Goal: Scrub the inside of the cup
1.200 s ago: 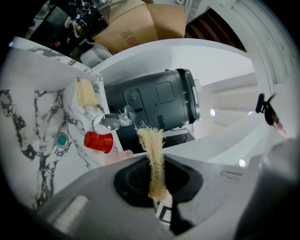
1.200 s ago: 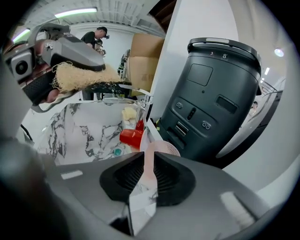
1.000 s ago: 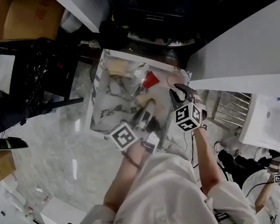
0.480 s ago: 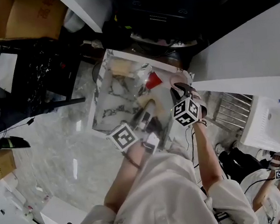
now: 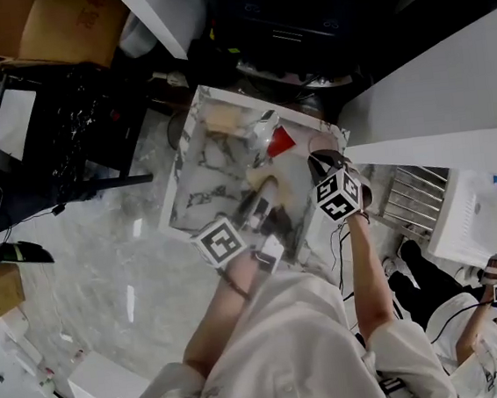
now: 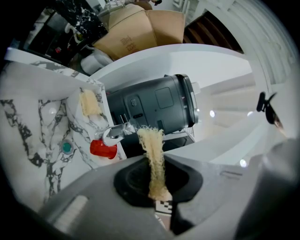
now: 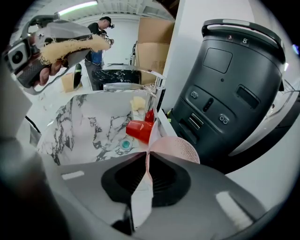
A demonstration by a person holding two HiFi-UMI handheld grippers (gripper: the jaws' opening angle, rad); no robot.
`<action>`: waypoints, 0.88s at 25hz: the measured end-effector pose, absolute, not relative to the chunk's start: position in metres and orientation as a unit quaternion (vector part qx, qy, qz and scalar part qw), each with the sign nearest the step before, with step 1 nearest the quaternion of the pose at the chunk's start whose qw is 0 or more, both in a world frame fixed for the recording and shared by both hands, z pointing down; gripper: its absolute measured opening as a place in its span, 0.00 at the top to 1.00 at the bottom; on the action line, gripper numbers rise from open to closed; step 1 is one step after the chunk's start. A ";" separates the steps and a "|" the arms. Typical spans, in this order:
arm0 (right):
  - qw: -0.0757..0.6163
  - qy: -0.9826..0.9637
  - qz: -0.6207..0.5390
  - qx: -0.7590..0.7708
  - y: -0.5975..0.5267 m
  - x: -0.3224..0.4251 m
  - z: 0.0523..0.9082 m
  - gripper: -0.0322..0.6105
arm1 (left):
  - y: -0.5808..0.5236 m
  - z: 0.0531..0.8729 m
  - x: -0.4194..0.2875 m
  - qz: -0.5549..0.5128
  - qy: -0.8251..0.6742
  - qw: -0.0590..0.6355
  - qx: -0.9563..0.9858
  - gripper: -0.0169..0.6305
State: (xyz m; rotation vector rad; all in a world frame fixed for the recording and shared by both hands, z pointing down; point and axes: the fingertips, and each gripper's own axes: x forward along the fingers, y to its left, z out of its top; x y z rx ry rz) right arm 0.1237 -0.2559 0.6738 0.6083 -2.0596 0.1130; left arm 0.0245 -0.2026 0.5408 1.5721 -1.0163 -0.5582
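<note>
Since a second ago the right gripper [image 7: 146, 154] has edged slightly farther and to the right along the right rim of the marble sink [image 7: 84, 122], while the left gripper [image 6: 157, 185] has barely shifted. The right gripper is clenched on the rim of the pink cup [image 7: 176, 149], which juts out just past its jaws, beside the dark grey appliance [image 7: 229, 93]. The left gripper is clamped on a strip of yellowish fibrous scrubber [image 6: 152, 150], held up to the left, well apart from the cup and not inside it. A red cup [image 7: 138, 130] lies on its side in the basin near the teal drain [image 7: 125, 144], below the faucet [image 7: 140, 84]. The right gripper view shows the pinched rim plainly, where the head view hides most of the cup behind the marker cube. The left gripper view misses the pink cup but shows a yellow sponge [image 6: 90, 103] at the sink's far side.
</note>
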 end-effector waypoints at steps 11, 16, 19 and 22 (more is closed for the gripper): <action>0.418 -0.867 0.060 0.265 -0.224 0.111 0.610 0.93 | -0.192 0.516 0.022 -0.231 -0.398 0.554 0.694 0.94; 0.404 -0.873 0.053 0.269 -0.207 0.108 0.582 0.93 | -0.190 0.500 0.022 -0.235 -0.370 0.537 0.721 0.94; 0.395 -0.878 0.048 0.266 -0.196 0.103 0.565 0.93 | -0.188 0.491 0.022 -0.236 -0.356 0.533 0.731 0.94; 0.385 -0.885 0.039 0.261 -0.181 0.096 0.546 0.93 | -0.185 0.477 0.022 -0.241 -0.344 0.530 0.736 0.94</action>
